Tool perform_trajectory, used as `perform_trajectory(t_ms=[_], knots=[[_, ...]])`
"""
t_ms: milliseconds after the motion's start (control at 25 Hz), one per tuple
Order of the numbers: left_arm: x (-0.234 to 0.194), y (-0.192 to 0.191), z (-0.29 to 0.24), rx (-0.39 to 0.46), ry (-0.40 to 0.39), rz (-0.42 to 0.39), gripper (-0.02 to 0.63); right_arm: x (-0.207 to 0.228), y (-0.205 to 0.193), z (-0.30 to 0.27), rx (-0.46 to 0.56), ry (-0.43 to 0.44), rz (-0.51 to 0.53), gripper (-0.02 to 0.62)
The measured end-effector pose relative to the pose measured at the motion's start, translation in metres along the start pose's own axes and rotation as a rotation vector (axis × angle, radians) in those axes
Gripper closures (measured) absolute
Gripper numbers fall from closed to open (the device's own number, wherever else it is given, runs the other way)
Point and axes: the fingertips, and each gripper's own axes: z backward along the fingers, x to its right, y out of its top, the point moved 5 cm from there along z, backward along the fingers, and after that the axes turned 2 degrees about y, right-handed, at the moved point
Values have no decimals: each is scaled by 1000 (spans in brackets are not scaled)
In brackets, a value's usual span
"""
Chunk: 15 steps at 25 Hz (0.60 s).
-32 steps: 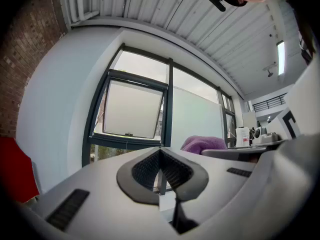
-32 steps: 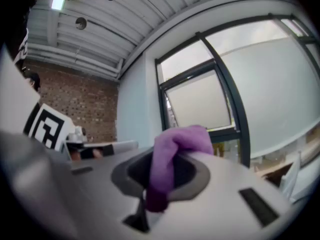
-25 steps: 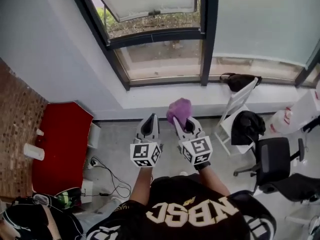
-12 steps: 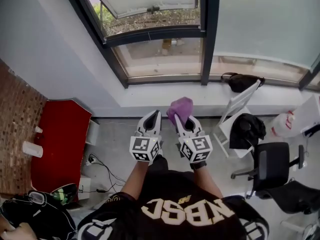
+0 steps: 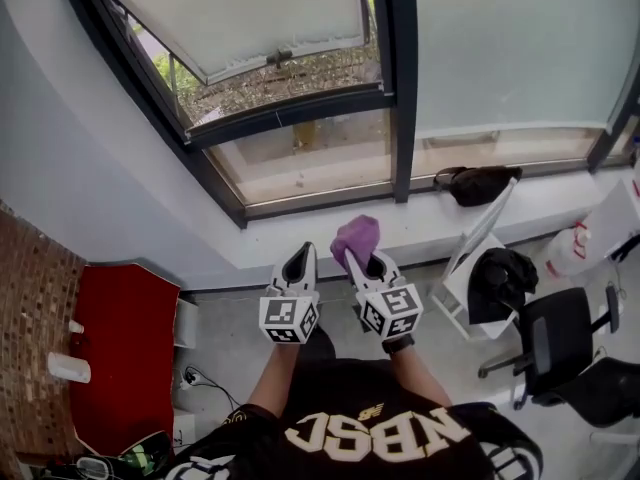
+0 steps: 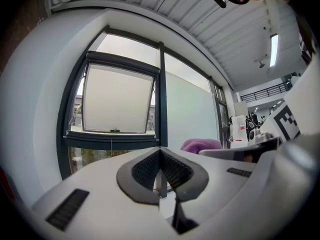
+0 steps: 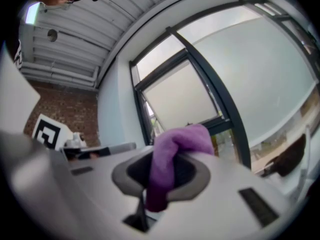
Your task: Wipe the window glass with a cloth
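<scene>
Pinching a purple cloth between its jaws, the right claw points up toward the window. Its own view shows the cloth wedged down the throat of the jaws and bunched in a lump over the tips. The left claw is closed on nothing, its ribbed pads meeting at the tip, and the cloth shows just to its right in that view.

From the head view the two claws are held out side by side ahead of the person's torso, near each other but apart. Both are well short of the window glass.

Only the head view shows the grey sill beyond the claws, a dark bag lying on it, a red panel at the left and a black chair at the right. Only the gripper views show the ribbed ceiling, and the right one a brick wall. A sash tilts open left of the dark post.
</scene>
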Motion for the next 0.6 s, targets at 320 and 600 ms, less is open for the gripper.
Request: perform_trajectory(t_ms=[320, 600], knots=[[-146, -17, -84, 18, 31, 62, 586, 7, -26, -162, -84, -13, 30, 528], [-336, 9, -159, 99, 122, 140, 586, -20, -26, -342, -128, 35, 123, 528]])
